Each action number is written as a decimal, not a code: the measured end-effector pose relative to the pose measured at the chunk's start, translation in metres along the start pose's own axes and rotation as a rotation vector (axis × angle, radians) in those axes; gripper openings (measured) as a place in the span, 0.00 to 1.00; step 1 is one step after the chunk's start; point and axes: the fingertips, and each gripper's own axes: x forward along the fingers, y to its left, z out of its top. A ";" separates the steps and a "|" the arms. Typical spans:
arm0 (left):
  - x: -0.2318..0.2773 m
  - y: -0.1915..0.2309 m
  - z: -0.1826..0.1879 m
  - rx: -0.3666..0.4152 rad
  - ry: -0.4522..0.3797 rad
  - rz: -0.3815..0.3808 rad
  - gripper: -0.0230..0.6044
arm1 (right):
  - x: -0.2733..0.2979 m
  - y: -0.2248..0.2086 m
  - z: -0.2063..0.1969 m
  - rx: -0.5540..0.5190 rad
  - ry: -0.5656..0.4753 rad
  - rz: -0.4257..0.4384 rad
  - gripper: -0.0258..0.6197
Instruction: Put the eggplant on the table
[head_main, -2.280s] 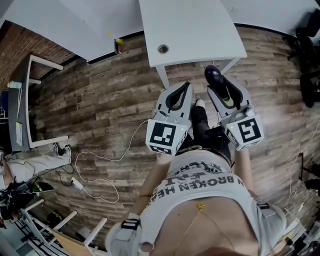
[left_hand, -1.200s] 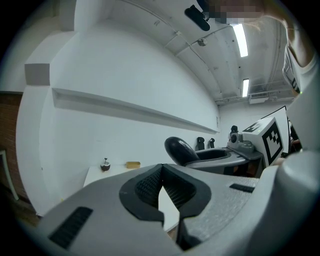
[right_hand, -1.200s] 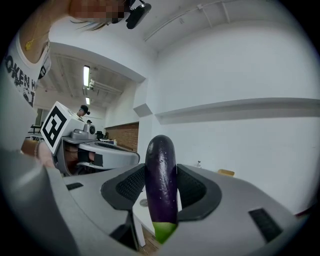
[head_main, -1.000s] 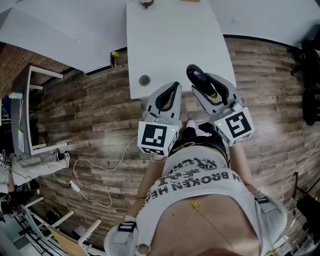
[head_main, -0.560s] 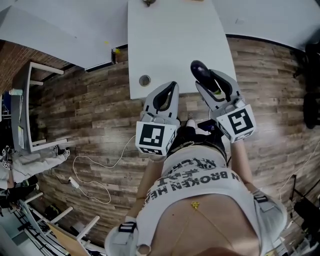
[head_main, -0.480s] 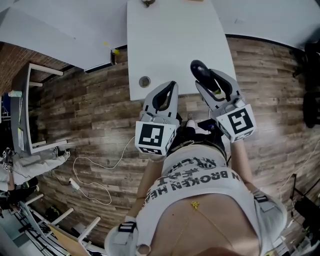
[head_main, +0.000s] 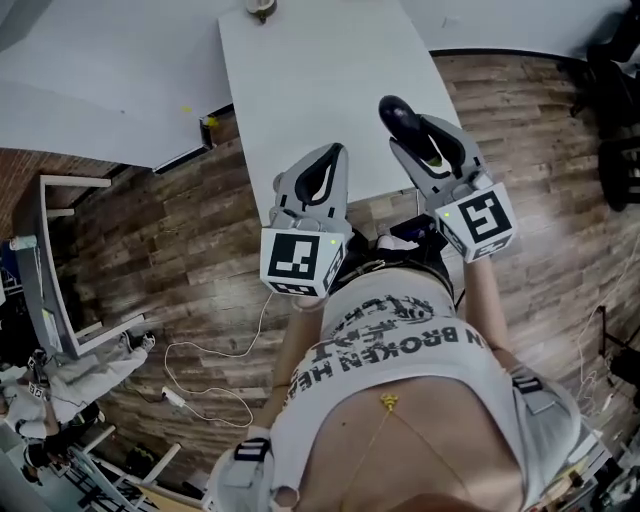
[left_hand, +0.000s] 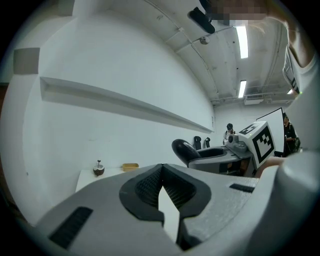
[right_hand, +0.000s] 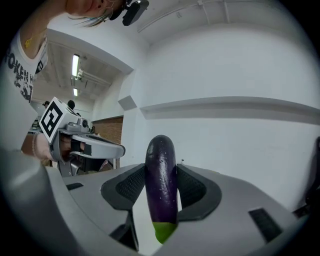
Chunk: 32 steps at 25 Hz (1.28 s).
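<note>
A dark purple eggplant (right_hand: 161, 175) with a green stem end stands upright between the pads of my right gripper (right_hand: 161, 167), which is shut on it. In the head view the eggplant (head_main: 398, 115) hangs over the near right part of the white table (head_main: 320, 70). My left gripper (head_main: 333, 155) reaches over the table's near edge, level with the right one. Its jaws (left_hand: 161, 167) meet at the tips with nothing between them. The left gripper view also shows the eggplant (left_hand: 184, 149) from the side.
At the table's far end sit a small brown bowl-like thing (left_hand: 98, 170) and a yellow item (left_hand: 130, 166). A white cable (head_main: 215, 400) trails on the wooden floor, with a metal rack (head_main: 60, 260) at the left and a dark chair (head_main: 615, 90) at the right.
The table has come nearer in the head view. Both grippers have moved forward together and now reach over its near edge. The eggplant is still held.
</note>
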 end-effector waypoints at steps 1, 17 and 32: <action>0.002 0.004 0.001 0.002 -0.001 -0.010 0.05 | 0.004 -0.001 0.000 0.006 0.002 -0.010 0.34; 0.023 0.086 -0.007 -0.006 0.013 -0.062 0.05 | 0.083 0.000 -0.005 -0.025 0.070 -0.058 0.34; 0.073 0.073 0.001 -0.037 -0.001 0.012 0.05 | 0.075 -0.076 -0.013 -0.048 0.089 -0.001 0.34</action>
